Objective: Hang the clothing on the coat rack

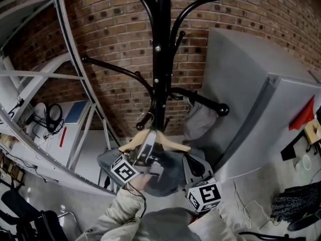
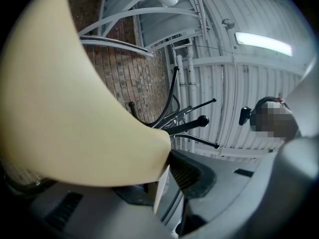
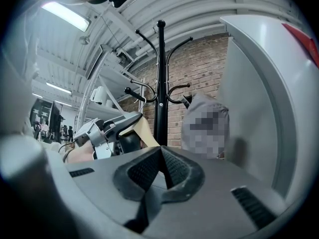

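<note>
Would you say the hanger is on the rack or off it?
Off: the left gripper clamps the hanger, whose hook sits beside the rack pole, on no arm.

You'll find no words, brand names or numbers that can be read in any of the three views. The only printed marks are black-and-white square patterns on the two marker cubes in the lower middle of the head view, one left of centre [image 1: 124, 170] and one right of centre [image 1: 205, 196]; they are codes, not letters or digits. The red shape at the right edge of that view [image 1: 303, 115] shows no legible print.
</note>
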{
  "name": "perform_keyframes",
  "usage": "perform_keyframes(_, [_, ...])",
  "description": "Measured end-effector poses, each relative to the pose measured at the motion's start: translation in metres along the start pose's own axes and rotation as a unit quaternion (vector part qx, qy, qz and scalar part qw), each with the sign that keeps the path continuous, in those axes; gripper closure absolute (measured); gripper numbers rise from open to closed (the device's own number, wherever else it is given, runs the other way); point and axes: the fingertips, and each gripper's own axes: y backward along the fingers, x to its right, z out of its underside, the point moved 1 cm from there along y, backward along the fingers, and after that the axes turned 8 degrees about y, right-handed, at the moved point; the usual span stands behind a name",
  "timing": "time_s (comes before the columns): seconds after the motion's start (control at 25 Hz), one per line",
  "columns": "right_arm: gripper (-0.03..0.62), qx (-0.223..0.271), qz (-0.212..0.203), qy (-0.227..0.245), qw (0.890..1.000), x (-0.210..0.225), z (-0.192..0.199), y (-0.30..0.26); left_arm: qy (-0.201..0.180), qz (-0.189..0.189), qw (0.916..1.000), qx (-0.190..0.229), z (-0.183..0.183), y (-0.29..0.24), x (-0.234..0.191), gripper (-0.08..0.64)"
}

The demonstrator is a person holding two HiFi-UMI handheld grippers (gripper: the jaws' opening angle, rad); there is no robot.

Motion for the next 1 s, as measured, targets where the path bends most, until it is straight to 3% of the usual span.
perform_keyframes(1.0, [0.568, -0.025, -0.001, -0.019, 1.000, 0.022, 0.017, 0.007, 0.015, 0.017, 0.9997, 0.014, 0.008, -0.009, -0.016, 0.445])
